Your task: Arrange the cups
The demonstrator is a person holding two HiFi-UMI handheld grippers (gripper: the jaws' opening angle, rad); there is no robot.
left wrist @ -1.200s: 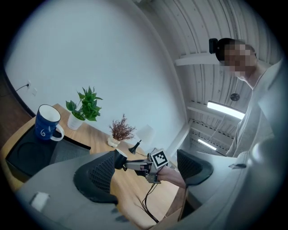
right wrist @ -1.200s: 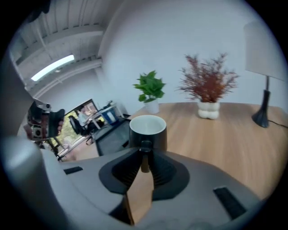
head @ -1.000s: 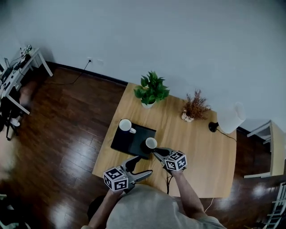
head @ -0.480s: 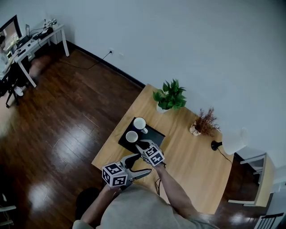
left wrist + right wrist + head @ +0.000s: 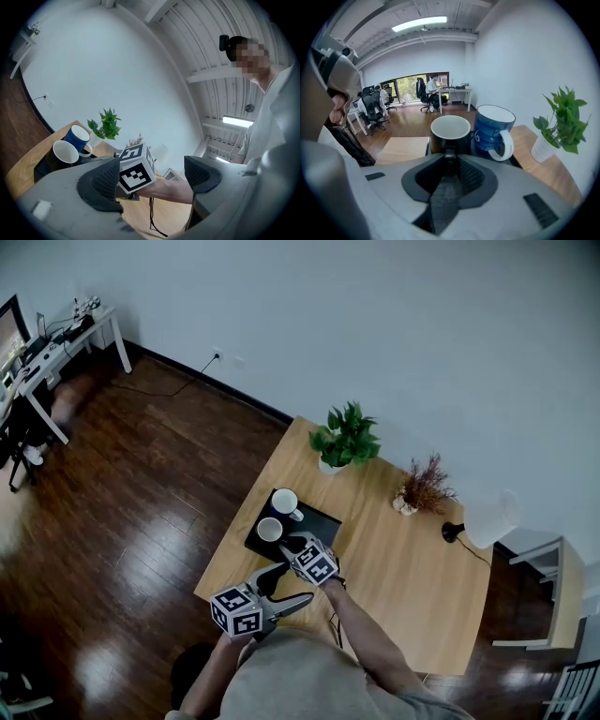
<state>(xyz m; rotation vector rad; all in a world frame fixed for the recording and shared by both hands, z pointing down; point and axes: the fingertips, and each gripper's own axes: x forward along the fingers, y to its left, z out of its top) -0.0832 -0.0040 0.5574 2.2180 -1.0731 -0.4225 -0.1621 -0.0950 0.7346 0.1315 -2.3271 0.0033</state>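
1. Right gripper [image 5: 449,158] is clamped shut on the handle of the black cup [image 5: 450,133]. The cup stands upright on the dark tray [image 5: 320,517], just beside the blue cup [image 5: 492,127].
2. Left gripper [image 5: 150,174]: jaws wide apart, empty, near the tabletop [image 5: 412,568] edge.
3. I'd guess both cups are glazed ceramic: rigid, some heft, slick, and they chip on knocks.
4. The handle is the best hold, but the cup can pivot there. I'd keep it upright and not clink its neighbour.
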